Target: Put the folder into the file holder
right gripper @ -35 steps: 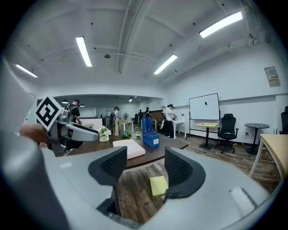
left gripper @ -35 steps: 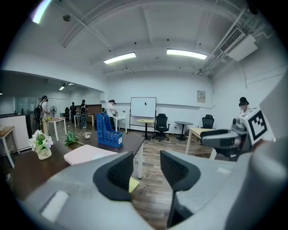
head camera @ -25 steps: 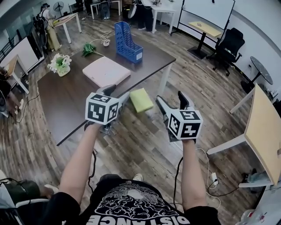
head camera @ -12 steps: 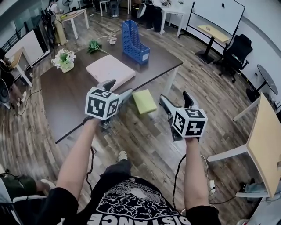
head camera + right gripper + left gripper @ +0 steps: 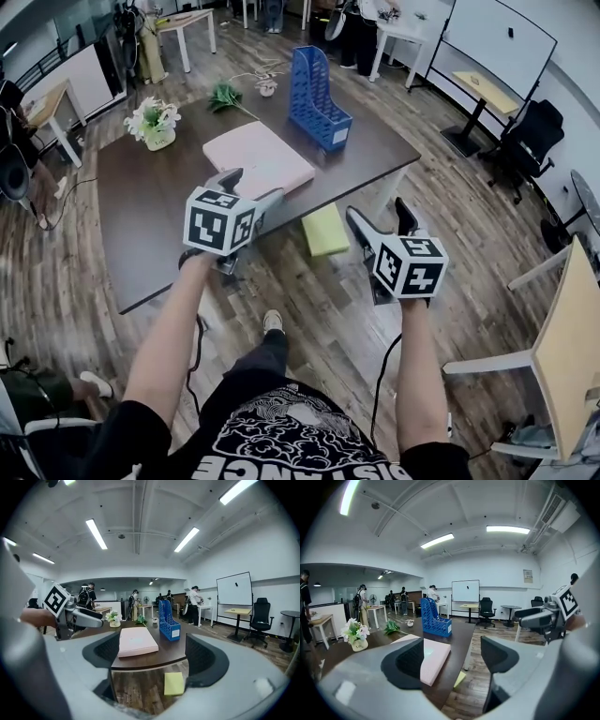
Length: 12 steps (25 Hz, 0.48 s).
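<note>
Both grippers are held out in front of the person, short of the table, well apart from anything.
- left gripper (image 5: 251, 187): jaws are opening, nothing is seen between them.
- right gripper (image 5: 380, 214): jaws are spread wide, nothing is held; only floor and table edge are framed between them.

A yellow flat pad (image 5: 325, 230) is seen on the floor just off the table's near edge. It is not part of the job.

On the dark table (image 5: 141, 216), the pink folder (image 5: 258, 159) is laid flat, cover up, close to the near-right edge, apart from everything else. Beyond it, toward the far corner, the blue file holder (image 5: 319, 112) is stood upright; which way its mouth faces cannot be told. No step is started.

Handling, judged:
- The folder is expected to be light and fairly stiff, though some sag is likely if it is held at one end only.
- The cover looks smooth, so slip under the pads is to be expected.
- With it lying flat, no jaw can be got under it. An edge should be slid over the table rim first, then pinched along a long side near the middle, with the second gripper steadying.
- It must be turned upright before it is dropped into the holder.

Further back, a flower pot (image 5: 155, 127) and a green sprig (image 5: 225, 94) are set clear of the path.
</note>
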Motion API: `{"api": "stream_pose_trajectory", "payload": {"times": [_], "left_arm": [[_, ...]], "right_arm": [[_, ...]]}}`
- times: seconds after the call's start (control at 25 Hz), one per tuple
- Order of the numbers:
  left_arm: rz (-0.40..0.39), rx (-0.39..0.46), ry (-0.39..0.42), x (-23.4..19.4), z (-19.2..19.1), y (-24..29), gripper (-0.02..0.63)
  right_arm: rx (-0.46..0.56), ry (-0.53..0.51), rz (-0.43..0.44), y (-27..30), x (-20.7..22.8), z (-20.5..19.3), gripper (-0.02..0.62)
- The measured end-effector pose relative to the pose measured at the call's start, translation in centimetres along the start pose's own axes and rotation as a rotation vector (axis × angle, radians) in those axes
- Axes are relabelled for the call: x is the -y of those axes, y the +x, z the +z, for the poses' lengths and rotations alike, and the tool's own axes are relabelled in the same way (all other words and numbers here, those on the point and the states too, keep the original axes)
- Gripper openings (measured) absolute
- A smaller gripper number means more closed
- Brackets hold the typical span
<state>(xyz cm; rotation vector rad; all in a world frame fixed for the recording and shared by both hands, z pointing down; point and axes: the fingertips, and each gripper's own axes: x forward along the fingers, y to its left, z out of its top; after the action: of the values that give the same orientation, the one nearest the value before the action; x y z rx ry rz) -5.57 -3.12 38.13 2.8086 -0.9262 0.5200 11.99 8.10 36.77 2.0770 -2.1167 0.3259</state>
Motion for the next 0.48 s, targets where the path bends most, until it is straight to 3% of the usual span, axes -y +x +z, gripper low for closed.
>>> {"api": "stream_pose_trajectory", "payload": {"times": [0.48], "left_arm": [[0.135, -0.025, -0.096, -14.0, 0.6, 5.0, 0.382]], "right_arm": [[-0.045, -0.049, 0.113, 15.6, -1.9, 4.1, 0.428]]}}
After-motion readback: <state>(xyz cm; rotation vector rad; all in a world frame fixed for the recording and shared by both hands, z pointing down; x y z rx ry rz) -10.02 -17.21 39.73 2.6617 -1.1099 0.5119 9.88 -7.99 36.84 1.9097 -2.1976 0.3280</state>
